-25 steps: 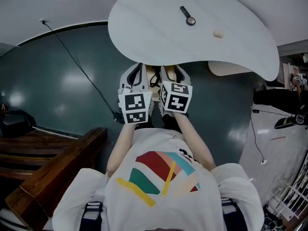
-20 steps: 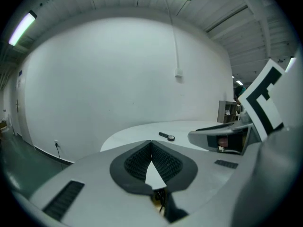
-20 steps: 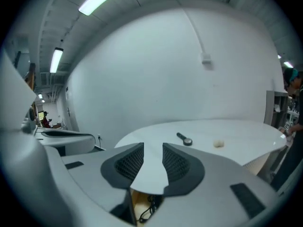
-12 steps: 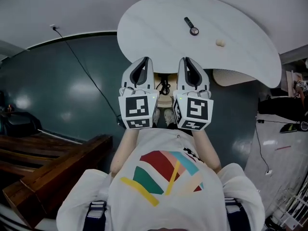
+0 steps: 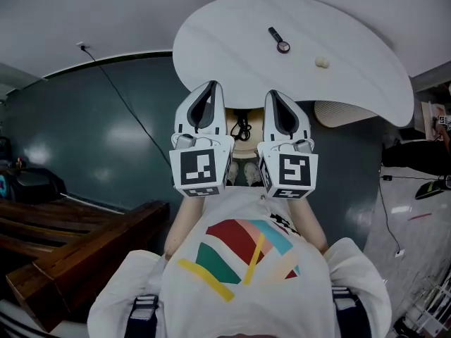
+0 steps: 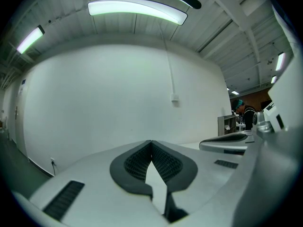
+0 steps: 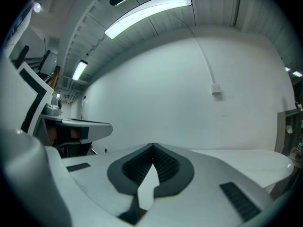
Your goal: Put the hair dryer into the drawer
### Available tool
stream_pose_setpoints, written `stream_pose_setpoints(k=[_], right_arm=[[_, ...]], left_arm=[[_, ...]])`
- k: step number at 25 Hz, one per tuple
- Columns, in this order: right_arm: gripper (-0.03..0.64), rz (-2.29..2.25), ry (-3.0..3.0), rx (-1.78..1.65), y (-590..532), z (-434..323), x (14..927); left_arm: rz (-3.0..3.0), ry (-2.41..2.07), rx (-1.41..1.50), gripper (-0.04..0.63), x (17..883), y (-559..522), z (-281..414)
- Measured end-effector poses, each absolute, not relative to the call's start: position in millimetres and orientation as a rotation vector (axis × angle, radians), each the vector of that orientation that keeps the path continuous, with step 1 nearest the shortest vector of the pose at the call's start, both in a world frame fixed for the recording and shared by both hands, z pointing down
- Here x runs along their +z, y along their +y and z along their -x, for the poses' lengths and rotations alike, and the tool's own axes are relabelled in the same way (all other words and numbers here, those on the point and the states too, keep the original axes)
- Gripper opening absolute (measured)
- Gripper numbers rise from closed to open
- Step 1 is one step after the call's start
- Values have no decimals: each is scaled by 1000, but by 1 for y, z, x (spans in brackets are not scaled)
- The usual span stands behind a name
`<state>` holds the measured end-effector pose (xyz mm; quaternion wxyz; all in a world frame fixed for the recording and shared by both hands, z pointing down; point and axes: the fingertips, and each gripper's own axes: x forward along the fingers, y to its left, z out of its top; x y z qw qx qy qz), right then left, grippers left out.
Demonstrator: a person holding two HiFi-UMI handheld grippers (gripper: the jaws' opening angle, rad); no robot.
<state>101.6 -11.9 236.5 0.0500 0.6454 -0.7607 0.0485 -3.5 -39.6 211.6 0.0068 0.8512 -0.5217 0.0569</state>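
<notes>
Left gripper and right gripper point to 12 o'clock, closed and empty, the right having just closed; dryer and drawer unseen, progress unclear.

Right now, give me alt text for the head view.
The left gripper and right gripper are held up side by side, both shut and empty, the right one's jaws just closed, before a white table. A small black tool lies on it.

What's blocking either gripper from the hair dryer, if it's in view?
No hair dryer or drawer is recognisable. The left gripper is shut and empty; the right gripper has just been closing on nothing. Nothing visible blocks them.
</notes>
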Motion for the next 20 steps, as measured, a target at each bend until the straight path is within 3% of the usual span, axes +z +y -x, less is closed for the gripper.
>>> stream_pose_setpoints(k=[20], right_arm=[[11, -1946, -2343, 173, -12, -105, 235]], left_arm=[[-2664, -1644, 194, 17, 212, -38, 5]])
